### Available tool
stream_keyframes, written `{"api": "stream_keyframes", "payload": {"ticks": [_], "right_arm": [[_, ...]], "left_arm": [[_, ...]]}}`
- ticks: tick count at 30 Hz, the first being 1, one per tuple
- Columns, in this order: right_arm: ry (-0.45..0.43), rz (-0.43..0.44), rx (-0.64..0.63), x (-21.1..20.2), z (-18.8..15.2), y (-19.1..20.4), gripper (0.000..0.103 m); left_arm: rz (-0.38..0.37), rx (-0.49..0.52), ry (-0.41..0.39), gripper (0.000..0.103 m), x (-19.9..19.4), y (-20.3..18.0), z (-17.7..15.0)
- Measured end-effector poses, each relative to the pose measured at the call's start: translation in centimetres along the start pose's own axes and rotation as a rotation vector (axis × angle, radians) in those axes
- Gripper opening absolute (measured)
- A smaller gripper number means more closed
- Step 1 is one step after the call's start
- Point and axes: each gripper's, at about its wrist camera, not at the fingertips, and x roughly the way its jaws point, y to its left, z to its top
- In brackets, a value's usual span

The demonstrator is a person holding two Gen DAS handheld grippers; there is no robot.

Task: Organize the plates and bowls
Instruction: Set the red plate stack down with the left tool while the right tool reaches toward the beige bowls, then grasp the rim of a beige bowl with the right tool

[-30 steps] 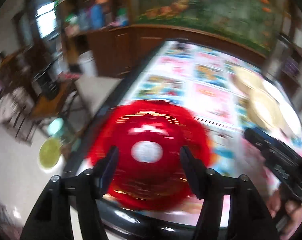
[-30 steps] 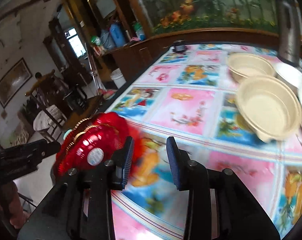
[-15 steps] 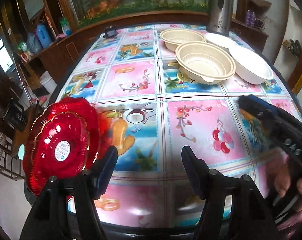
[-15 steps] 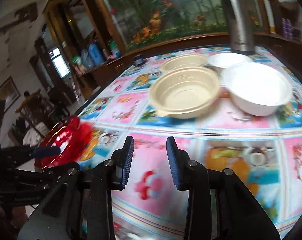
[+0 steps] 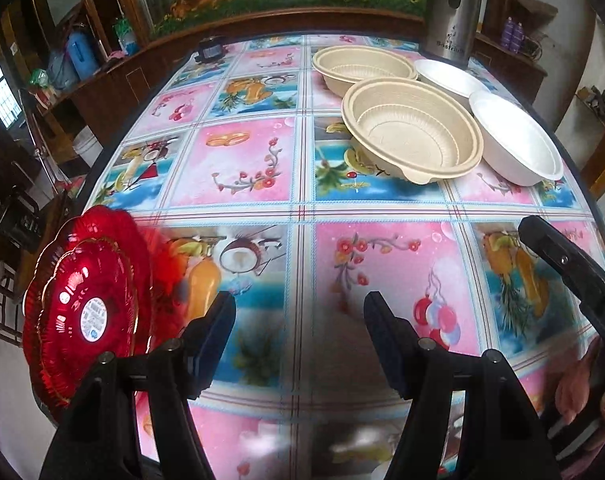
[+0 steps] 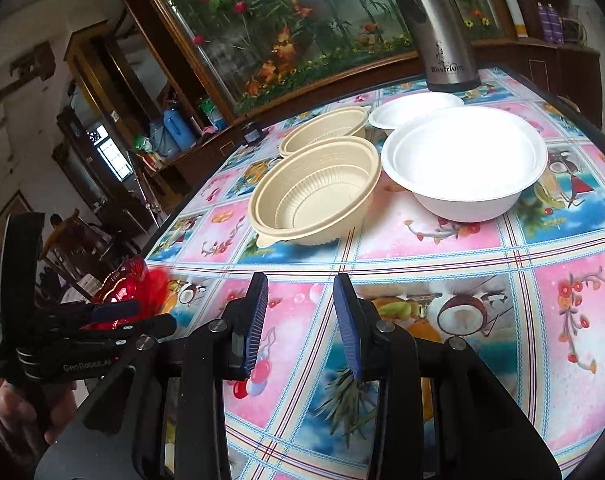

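Over the patterned tablecloth (image 5: 302, 208), your left gripper (image 5: 298, 316) and right gripper (image 6: 300, 312) both gape empty; red scalloped plastic plate (image 5: 86, 312) at left edge.

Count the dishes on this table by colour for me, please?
Beige bowls: 2
White bowls: 2
Red plates: 2, stacked, at the table's edge
Total: 6
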Motion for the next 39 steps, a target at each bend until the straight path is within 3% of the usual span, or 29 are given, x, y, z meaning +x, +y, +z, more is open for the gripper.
{"api": "stream_keyframes", "payload": {"ticks": [11, 14, 25, 39], "right_arm": [[0.012, -0.003, 0.052, 0.7, 1.1, -1.1, 0.034], [0.021, -0.015, 0.07, 1.2, 1.9, -1.2, 0.034], [0.079, -0.018, 0.248, 4.8, 5.1, -2.8, 0.034], [0.097, -0.067, 0.337, 7.1, 6.8, -4.8, 0.034]], "left_arm": [[-0.001, -0.032, 0.003, 0.067, 0.8, 0.3, 2.6], [0.03, -0.056, -0.008, 0.067, 1.3, 0.6, 4.5], [0.022, -0.233, -0.025, 0.067, 3.3, 1.9, 11.1], [0.009, -0.233, 0.055, 0.067, 7.5, 0.5, 13.6]]}}
